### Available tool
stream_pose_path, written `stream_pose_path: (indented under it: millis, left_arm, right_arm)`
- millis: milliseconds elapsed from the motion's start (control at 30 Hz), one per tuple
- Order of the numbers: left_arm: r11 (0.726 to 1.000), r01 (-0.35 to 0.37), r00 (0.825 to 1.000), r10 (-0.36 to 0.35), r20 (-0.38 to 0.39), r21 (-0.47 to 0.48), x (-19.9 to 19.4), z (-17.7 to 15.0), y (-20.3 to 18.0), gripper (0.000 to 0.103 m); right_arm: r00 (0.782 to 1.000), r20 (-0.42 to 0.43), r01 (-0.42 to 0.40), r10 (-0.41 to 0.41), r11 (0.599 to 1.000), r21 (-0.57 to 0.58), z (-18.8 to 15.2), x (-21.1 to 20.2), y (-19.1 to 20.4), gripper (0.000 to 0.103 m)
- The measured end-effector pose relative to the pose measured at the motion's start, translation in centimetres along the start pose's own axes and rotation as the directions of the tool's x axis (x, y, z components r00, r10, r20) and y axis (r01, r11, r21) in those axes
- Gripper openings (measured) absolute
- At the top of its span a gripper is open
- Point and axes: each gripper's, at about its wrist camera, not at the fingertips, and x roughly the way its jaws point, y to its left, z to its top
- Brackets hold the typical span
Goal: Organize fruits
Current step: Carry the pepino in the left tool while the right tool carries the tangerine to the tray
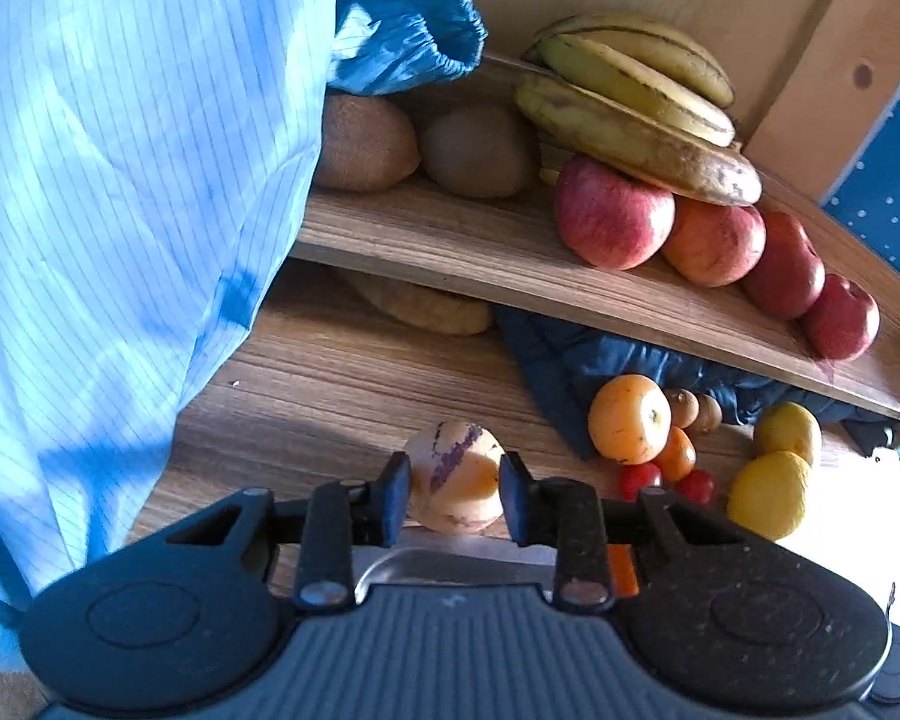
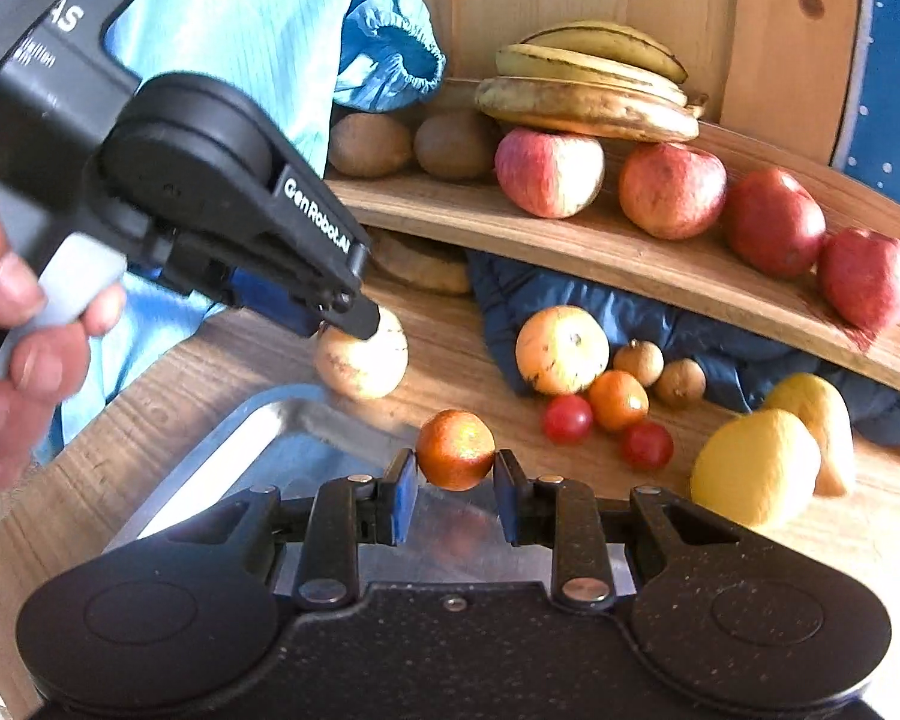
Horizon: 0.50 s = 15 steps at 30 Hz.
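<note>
My left gripper is shut on a pale yellow melon with purple streaks, held just above the wooden table; it also shows in the right wrist view under the left gripper's fingers. My right gripper is shut on a small orange tangerine above a metal tray. On the shelf lie bananas, several red apples and two kiwis.
On the table lie a yellow-orange apple, a small tangerine, two cherry tomatoes, two brown longans, two lemons and a dark blue cloth. A light blue sleeve fills the left.
</note>
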Motion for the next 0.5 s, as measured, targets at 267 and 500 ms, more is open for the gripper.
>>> stream_pose_path:
  millis: [267,500]
  left_arm:
    - [0.995,0.023,1.0,-0.023,0.006,0.102,-0.6,0.1,-0.9,0.017]
    - [0.996,0.052,0.998,-0.048,-0.05,0.077,1.4,1.9,-1.0,0.035]
  right_arm:
    - [0.999,0.006,0.035,-0.035,0.999,0.023,-0.2,0.3,0.4,0.03]
    - [0.999,0.003,0.034,-0.034,0.999,0.039,1.2,2.4,-0.5,0.029]
